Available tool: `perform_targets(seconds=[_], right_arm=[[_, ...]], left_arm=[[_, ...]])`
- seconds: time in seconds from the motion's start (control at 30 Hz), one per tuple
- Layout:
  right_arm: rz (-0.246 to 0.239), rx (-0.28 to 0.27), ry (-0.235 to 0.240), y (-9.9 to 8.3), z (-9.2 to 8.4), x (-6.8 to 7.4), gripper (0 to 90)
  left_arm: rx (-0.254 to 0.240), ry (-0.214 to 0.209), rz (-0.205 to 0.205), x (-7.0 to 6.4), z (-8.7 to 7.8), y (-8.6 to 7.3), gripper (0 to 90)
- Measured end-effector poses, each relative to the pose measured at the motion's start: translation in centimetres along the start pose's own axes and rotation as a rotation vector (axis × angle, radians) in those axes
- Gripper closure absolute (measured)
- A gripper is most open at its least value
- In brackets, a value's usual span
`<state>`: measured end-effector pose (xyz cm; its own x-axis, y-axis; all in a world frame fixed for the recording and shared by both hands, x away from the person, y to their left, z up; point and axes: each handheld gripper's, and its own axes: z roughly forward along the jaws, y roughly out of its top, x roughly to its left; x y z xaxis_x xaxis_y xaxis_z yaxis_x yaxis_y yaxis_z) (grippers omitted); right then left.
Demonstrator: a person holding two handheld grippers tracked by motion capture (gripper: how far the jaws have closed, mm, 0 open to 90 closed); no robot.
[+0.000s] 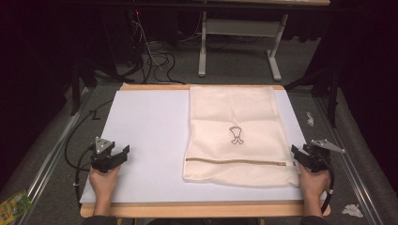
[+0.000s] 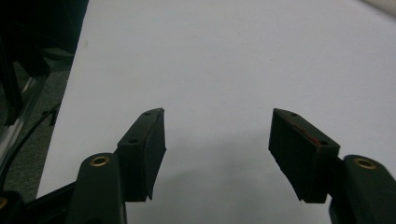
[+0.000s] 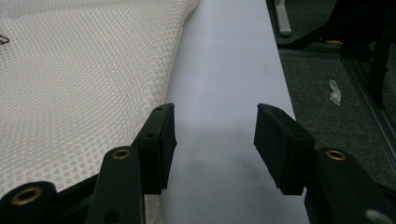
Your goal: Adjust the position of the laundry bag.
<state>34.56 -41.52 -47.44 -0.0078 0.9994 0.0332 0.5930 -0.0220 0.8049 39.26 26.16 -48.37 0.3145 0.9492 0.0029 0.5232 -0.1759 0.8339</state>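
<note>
bag: cream mesh laundry bag (image 1: pixel 239 133) lies flat on the right half of our white board (image 1: pixel 145 140), long axis 12 to 6, zipper along the near end
right gripper (image 1: pixel 304 156): jaws wide, empty, just past the bag's 4 o'clock corner, so we're closest here
left gripper (image 1: pixel 114 157): wide open, holding nothing, well off at the bag's 8 o'clock

Beyond your white surface (image 1: pixel 145 136) you can see a grey table frame (image 1: pixel 202 42) and tangled black cables (image 1: pixel 157 61) on the carpeted floor (image 1: pixel 234 65), crumpled paper scraps (image 1: pixel 353 210) to your right, and a green packet (image 1: pixel 13 205) at your left.
</note>
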Motion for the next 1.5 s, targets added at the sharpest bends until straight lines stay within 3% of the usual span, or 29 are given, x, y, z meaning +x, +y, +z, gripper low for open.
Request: perform_targets(seconds=[0.6,0.87,1.13,1.3,1.5], right_arm=[[0.001,0.004,0.005,0.02,0.03,0.05,48.6],[0.006,0.021,0.003,0.11,0.19,-0.01,51.3],[0.02,0.023,0.013,0.17,0.17,-0.17,51.6],[0.033,0.007,0.01,0.19,0.08,-0.34,50.0],[0.04,-0.012,0.015,0.22,-0.19,-0.38,48.4]], left_arm=[[0.001,0.0,0.0,-0.03,0.03,-0.01,36.2],[0.028,-0.018,0.013,-0.04,0.28,0.14,40.0],[0.05,-0.042,-0.024,0.45,0.47,0.3,40.7],[0.056,-0.037,-0.008,0.28,0.51,0.38,41.1],[0.041,-0.054,-0.032,0.18,0.44,0.57,40.1]])
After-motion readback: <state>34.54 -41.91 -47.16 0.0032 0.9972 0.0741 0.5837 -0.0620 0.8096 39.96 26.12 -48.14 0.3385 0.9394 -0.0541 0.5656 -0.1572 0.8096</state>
